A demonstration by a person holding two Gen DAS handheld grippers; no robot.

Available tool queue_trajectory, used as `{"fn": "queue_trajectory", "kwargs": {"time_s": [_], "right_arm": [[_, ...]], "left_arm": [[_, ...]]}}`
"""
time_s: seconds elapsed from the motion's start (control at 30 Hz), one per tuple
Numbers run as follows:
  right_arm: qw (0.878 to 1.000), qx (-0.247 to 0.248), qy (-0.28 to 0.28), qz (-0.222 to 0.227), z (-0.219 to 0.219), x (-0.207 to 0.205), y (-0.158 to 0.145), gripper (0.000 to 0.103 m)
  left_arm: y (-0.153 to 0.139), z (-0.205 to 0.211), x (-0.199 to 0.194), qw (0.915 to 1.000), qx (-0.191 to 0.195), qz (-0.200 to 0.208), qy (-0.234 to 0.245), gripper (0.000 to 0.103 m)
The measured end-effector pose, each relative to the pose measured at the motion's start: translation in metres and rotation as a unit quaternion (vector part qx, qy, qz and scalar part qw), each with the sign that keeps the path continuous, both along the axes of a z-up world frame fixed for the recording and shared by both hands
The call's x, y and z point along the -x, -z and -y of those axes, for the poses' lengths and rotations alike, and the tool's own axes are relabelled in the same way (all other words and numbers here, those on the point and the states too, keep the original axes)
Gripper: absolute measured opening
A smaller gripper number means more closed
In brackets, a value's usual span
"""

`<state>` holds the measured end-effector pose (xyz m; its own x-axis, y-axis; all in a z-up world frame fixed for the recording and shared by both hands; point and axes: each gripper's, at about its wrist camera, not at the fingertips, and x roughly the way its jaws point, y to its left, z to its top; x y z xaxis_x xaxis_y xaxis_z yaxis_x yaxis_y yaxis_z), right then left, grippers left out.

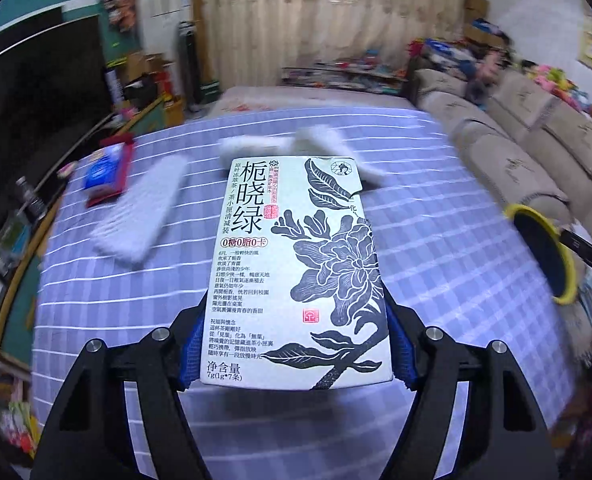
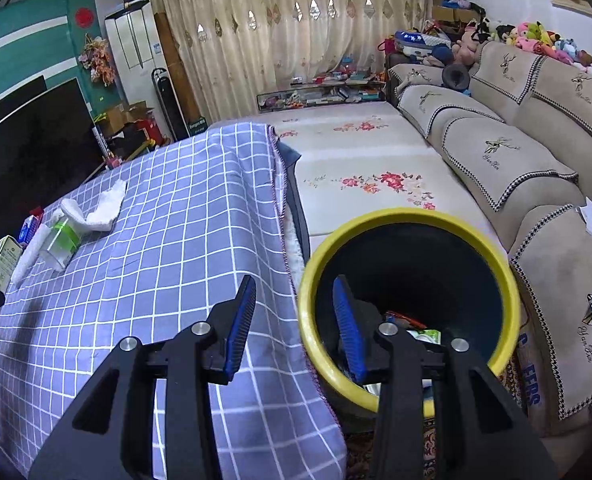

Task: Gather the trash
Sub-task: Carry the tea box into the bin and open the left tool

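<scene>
My left gripper [image 1: 296, 344] is shut on a pale green tea box [image 1: 296, 272] with black flower print, held above the checked tablecloth [image 1: 435, 248]. The box also shows at the left edge of the right wrist view [image 2: 2, 262]. My right gripper [image 2: 294, 312] is open and empty, straddling the near rim of the yellow-rimmed trash bin [image 2: 407, 220], one finger inside it. The bin holds some wrappers and shows at the right in the left wrist view [image 1: 535, 256]. On the table lie white crumpled tissues [image 2: 100, 208], a clear green-labelled bottle [image 2: 62, 242] and a white cloth [image 1: 136, 216].
A blue and red packet [image 1: 106, 172] lies at the table's far left. A beige sofa [image 2: 515, 152] with plush toys runs along the right. A floral mat [image 2: 359, 168] lies beyond the table. A dark TV [image 2: 36, 136] stands at the left.
</scene>
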<state>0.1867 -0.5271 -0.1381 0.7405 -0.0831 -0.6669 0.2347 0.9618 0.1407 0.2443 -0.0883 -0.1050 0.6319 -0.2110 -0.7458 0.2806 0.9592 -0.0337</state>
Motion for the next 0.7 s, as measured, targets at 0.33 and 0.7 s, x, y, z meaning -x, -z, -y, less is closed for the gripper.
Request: {"fn": "queue_trajectory", "kwargs": {"time_s": [0.33, 0.7], "right_arm": [[0.998, 0.011, 0.065, 0.016, 0.055, 0.06, -0.012, 0.039], [0.99, 0.0, 0.141, 0.01, 0.125, 0.106, -0.006, 0.039]], "left_arm": [[-0.009, 0.166, 0.018, 0.9832, 0.024, -0.015, 0.18, 0.072], [0.025, 0.369, 0.01, 0.9492, -0.01, -0.064, 0.308, 0.072]]}}
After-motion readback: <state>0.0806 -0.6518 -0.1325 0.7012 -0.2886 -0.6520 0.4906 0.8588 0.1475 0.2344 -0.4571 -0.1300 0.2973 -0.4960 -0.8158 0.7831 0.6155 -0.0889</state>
